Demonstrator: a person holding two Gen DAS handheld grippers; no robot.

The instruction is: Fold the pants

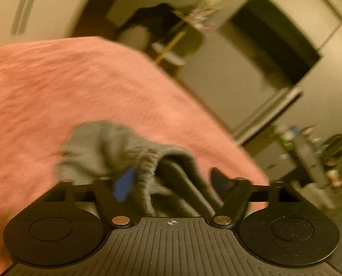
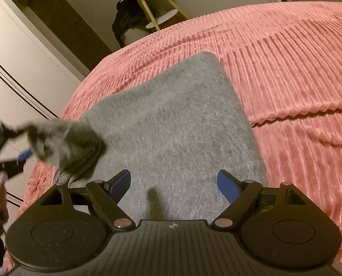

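— What do you get from the right wrist camera?

— My right gripper [image 2: 174,184] hangs over the grey pants [image 2: 171,124], fingers spread wide with nothing clamped; only flat cloth lies below them. The pants lie folded on the pink ribbed bedspread [image 2: 286,69], near its left edge. At the far left I see my left gripper [image 2: 21,147] blurred, with a bunched grey end of the pants right at its fingers.

— And the left wrist camera?

— It is smeared by motion. It shows what the other cannot: the gathered waistband [image 1: 148,161] sits between my left gripper's [image 1: 171,184] fingers, which stand well apart, the pads not pressing on it. Whether the cloth rests against one finger I cannot tell. It also shows a dark screen [image 1: 274,46] on the wall past the bed.

— Anything only the right view gives?

— The ribbed texture, sharp, and a small round side table [image 2: 157,7] beyond the bed.
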